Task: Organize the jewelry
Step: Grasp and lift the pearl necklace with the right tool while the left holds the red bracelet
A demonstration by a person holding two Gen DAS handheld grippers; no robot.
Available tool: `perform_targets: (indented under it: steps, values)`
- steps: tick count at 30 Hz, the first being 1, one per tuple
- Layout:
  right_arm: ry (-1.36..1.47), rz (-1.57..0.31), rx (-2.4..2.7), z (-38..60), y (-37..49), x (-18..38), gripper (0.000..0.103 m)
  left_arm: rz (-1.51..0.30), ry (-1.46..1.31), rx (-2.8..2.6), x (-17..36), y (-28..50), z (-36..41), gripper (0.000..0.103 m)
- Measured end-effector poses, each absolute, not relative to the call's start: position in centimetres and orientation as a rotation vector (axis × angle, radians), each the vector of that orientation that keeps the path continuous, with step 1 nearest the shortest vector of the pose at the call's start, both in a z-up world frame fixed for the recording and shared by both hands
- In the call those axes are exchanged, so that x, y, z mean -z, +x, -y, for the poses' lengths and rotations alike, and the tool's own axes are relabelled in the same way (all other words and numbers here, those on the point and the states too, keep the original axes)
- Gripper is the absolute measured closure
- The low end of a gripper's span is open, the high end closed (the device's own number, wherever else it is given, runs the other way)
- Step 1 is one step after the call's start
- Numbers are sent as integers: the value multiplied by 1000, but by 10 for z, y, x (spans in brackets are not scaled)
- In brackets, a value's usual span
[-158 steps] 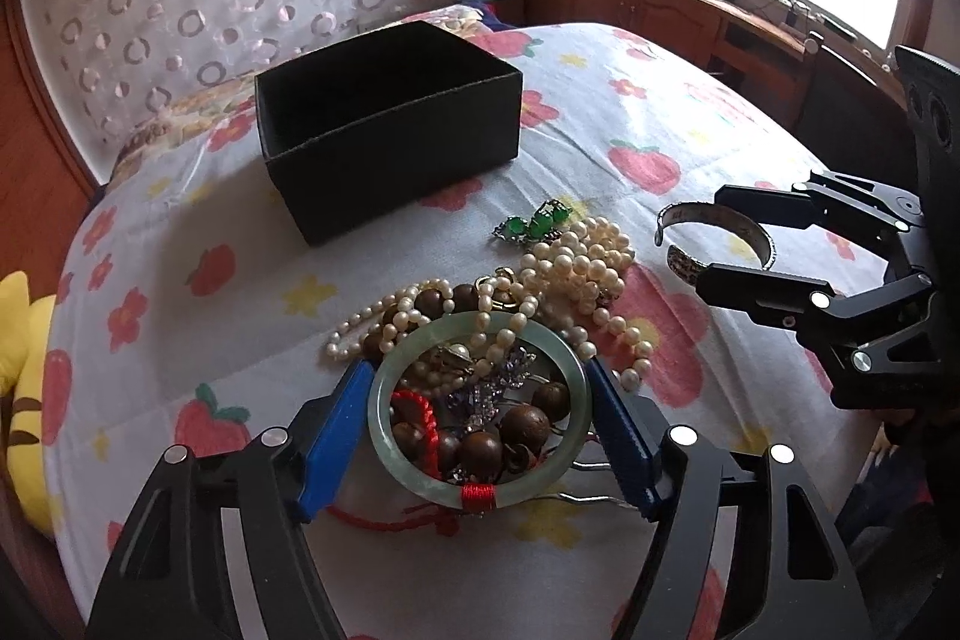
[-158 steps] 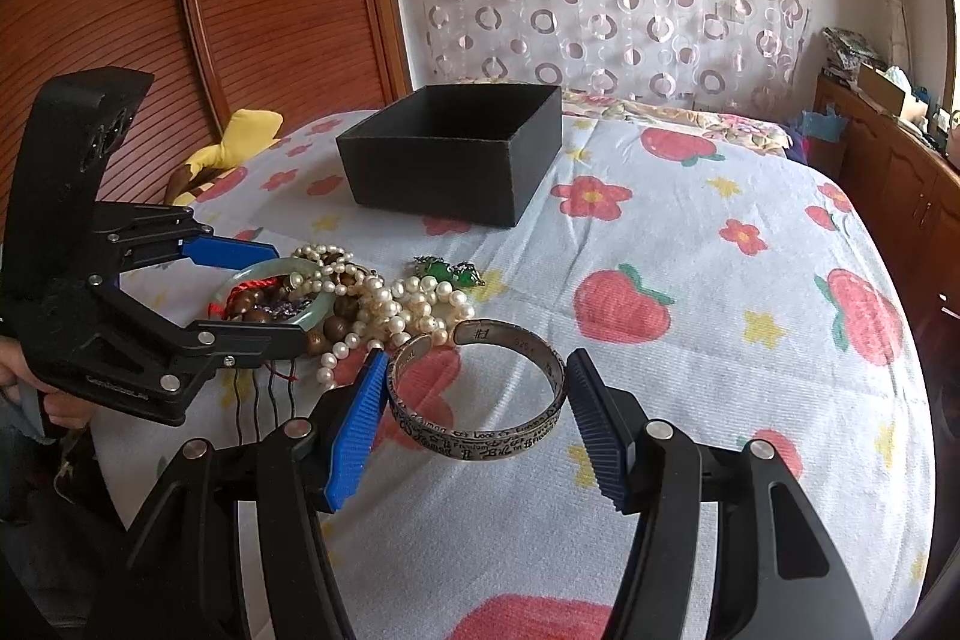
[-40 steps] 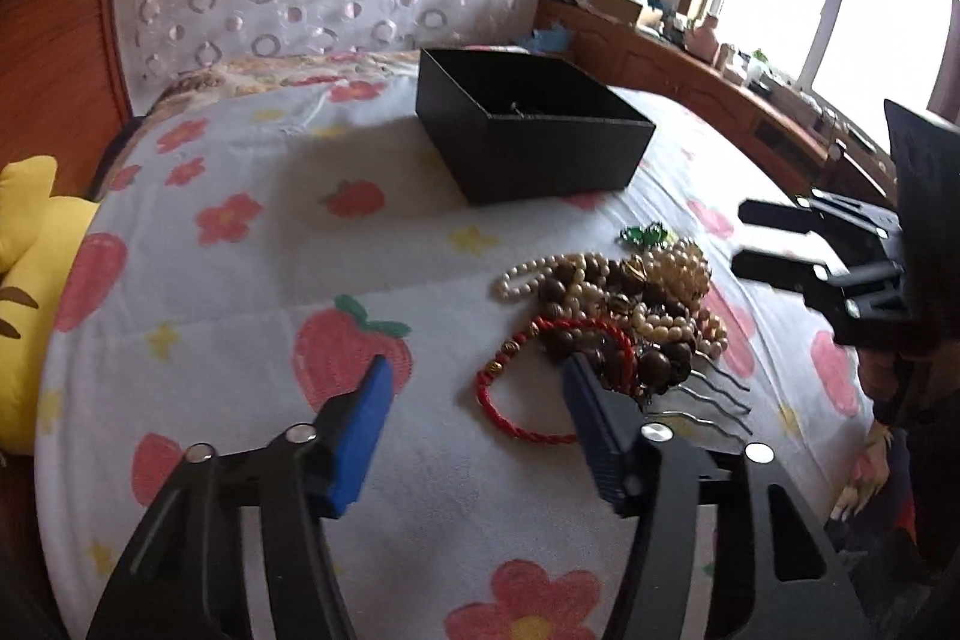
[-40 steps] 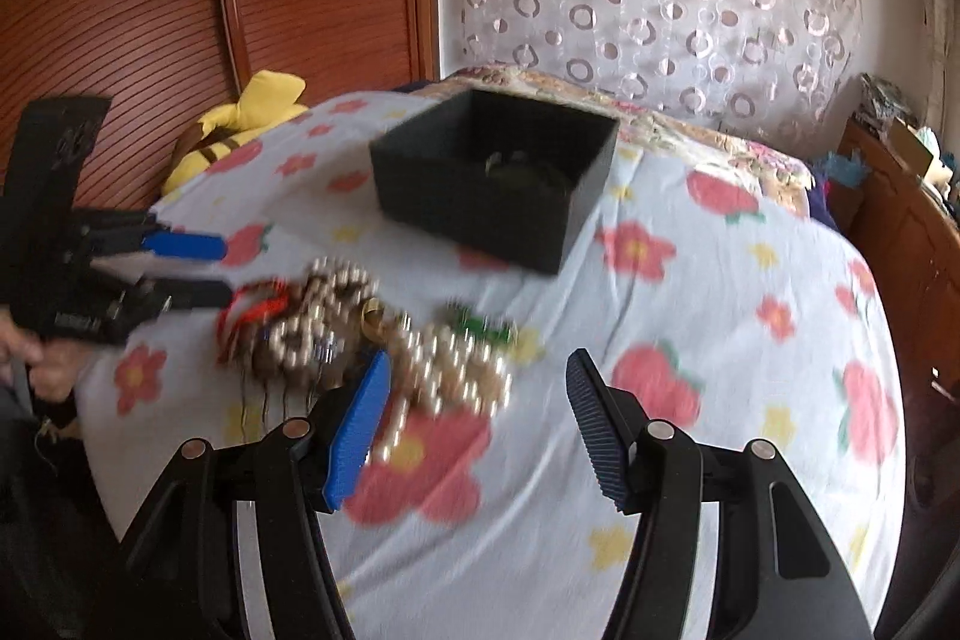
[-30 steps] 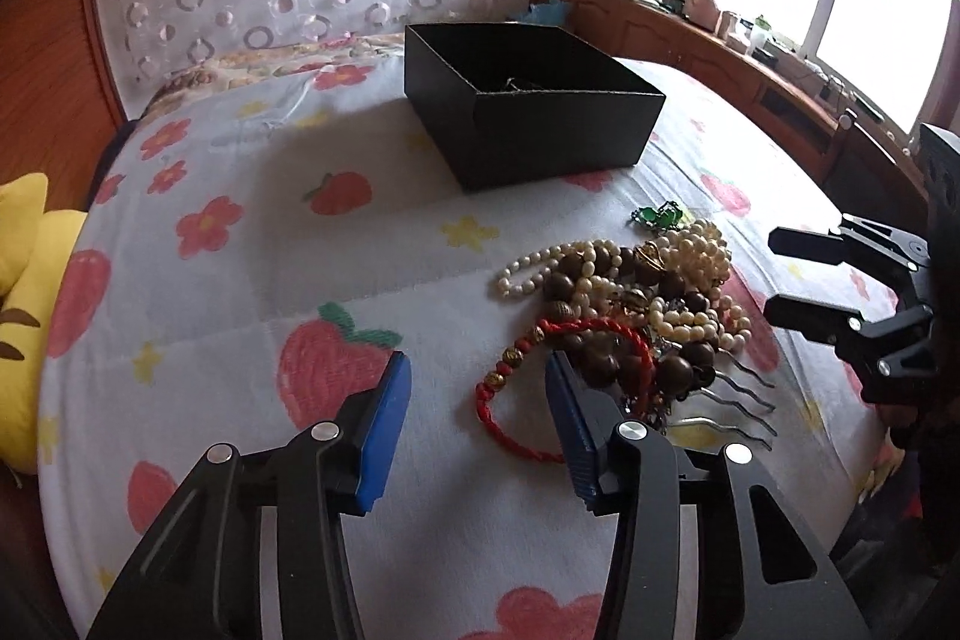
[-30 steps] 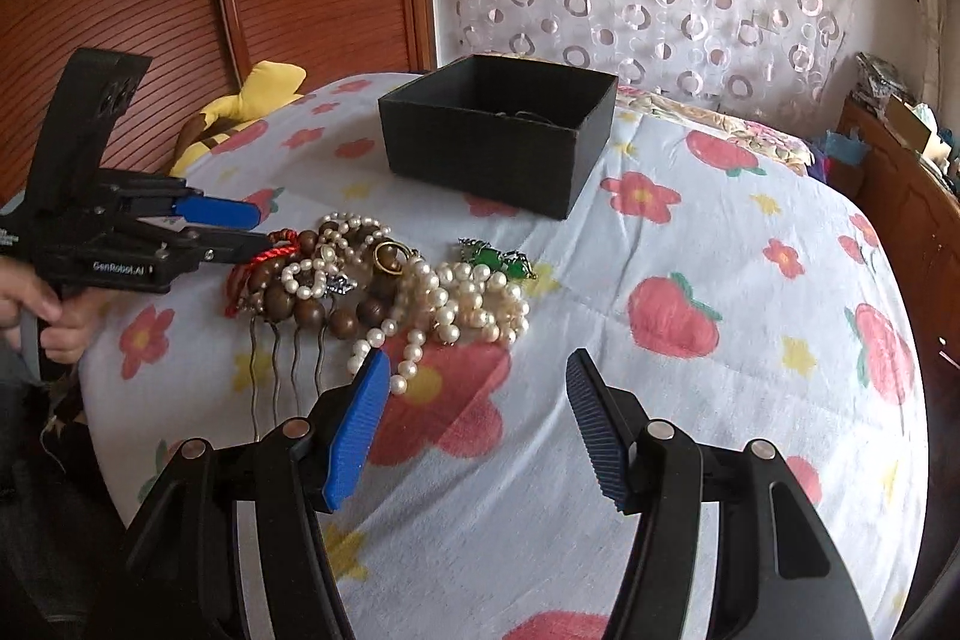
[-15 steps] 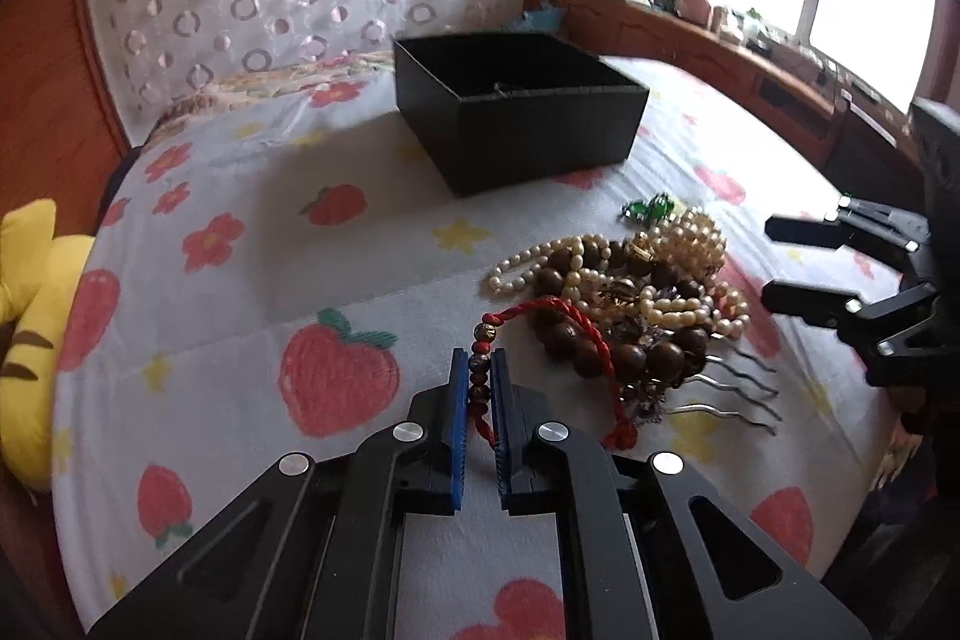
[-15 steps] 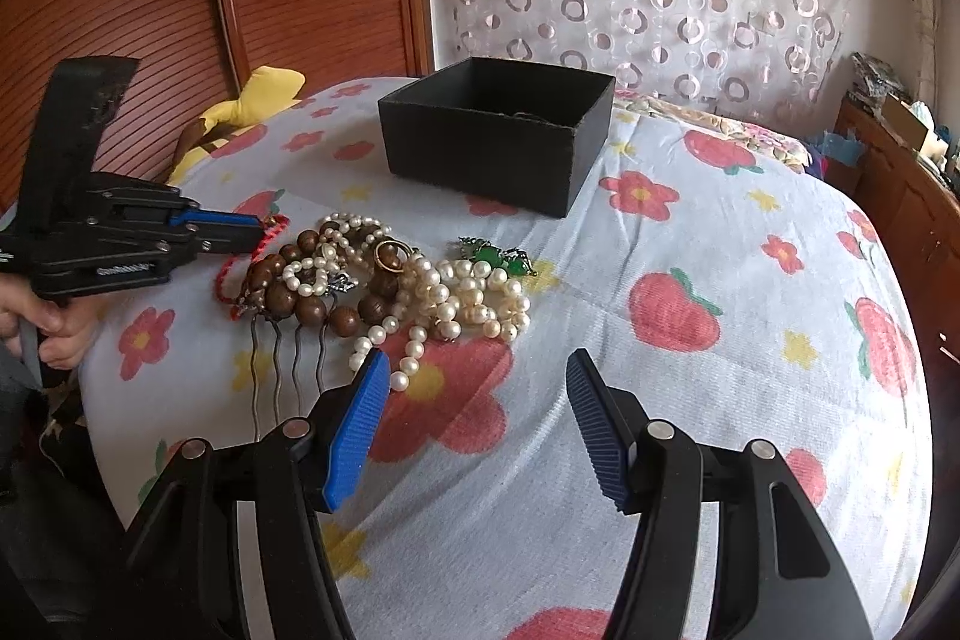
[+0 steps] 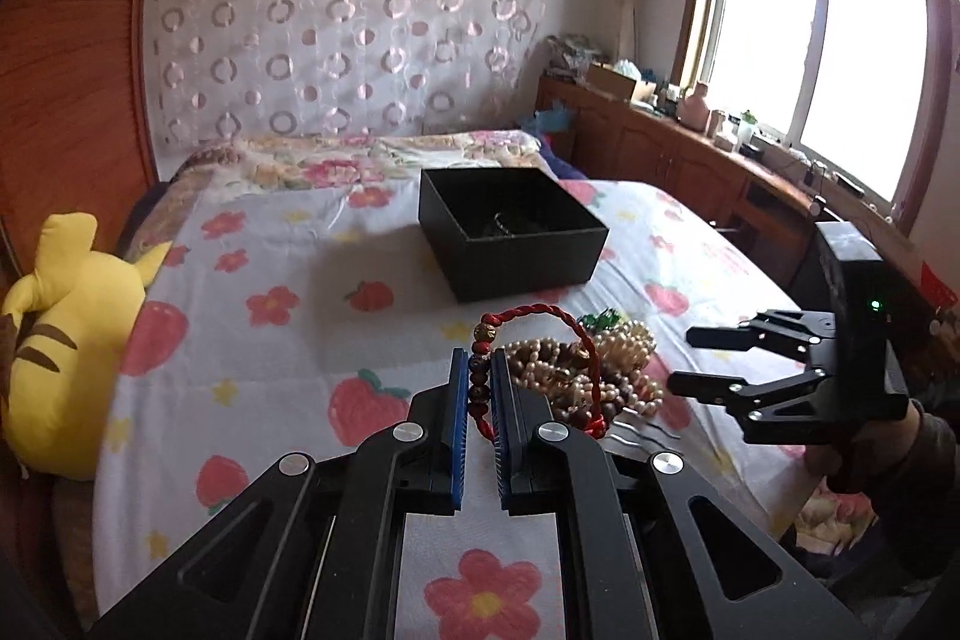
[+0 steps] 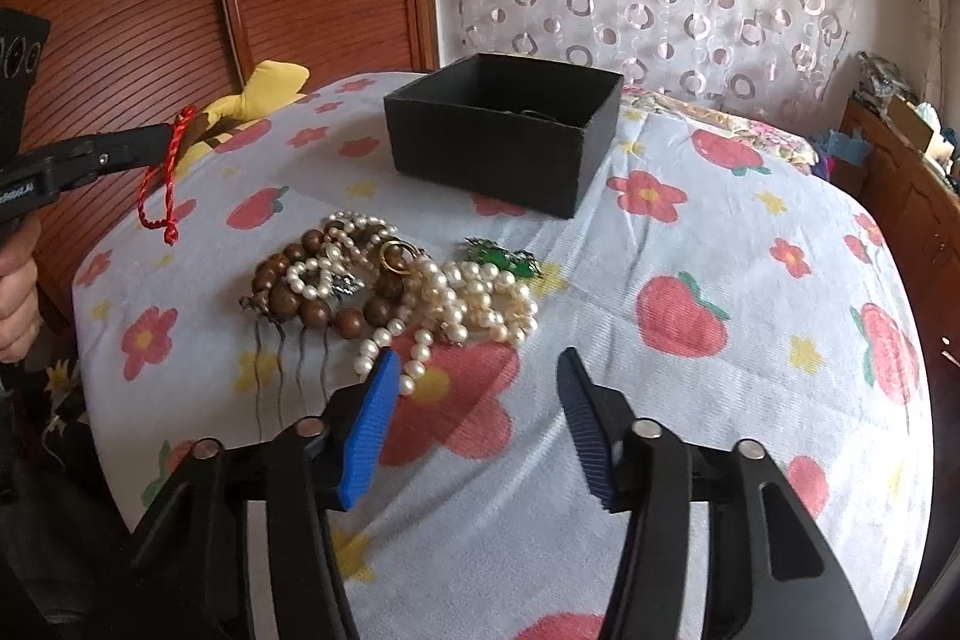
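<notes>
My left gripper is shut on a red cord bracelet with dark beads and holds it lifted above the bed. In the right wrist view the red bracelet hangs from the left gripper at the far left. A pile of jewelry lies on the sheet: pearl strands, brown wooden beads, a green piece and a metal hair comb. The open black box stands behind the pile, something dark inside. My right gripper is open and empty, just in front of the pile.
The bed has a white sheet with strawberries and flowers. A yellow plush toy lies at the left edge by the wooden headboard. A wooden cabinet with clutter runs under the window on the right.
My left gripper closed on the red bracelet and lifted it off the pile. The right gripper stayed open and moved slightly closer to the pile.
</notes>
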State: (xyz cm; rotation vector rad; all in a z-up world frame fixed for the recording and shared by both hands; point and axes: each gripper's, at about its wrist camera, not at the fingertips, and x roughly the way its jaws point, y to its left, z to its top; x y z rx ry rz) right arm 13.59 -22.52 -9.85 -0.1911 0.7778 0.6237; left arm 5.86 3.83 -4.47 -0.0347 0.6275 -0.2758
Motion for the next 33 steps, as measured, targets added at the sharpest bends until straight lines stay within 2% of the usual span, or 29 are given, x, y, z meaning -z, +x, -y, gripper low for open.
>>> perform_targets:
  steps: [6,16,18,20,33]
  values:
    - [-249,-760,-646,204,143,87,66,-621,-44,274,44,55,-37,97]
    - [-340,-805,-631,185,160,100,73,-623,-53,279,45,53,-41,97]
    - [-334,-798,-633,187,160,99,80,-625,-56,280,46,52,-41,97]
    - [-330,-786,-628,190,160,97,94,-625,-53,281,46,52,-40,97]
    - [-286,-600,-635,212,138,29,95,-621,-57,286,52,56,-37,97]
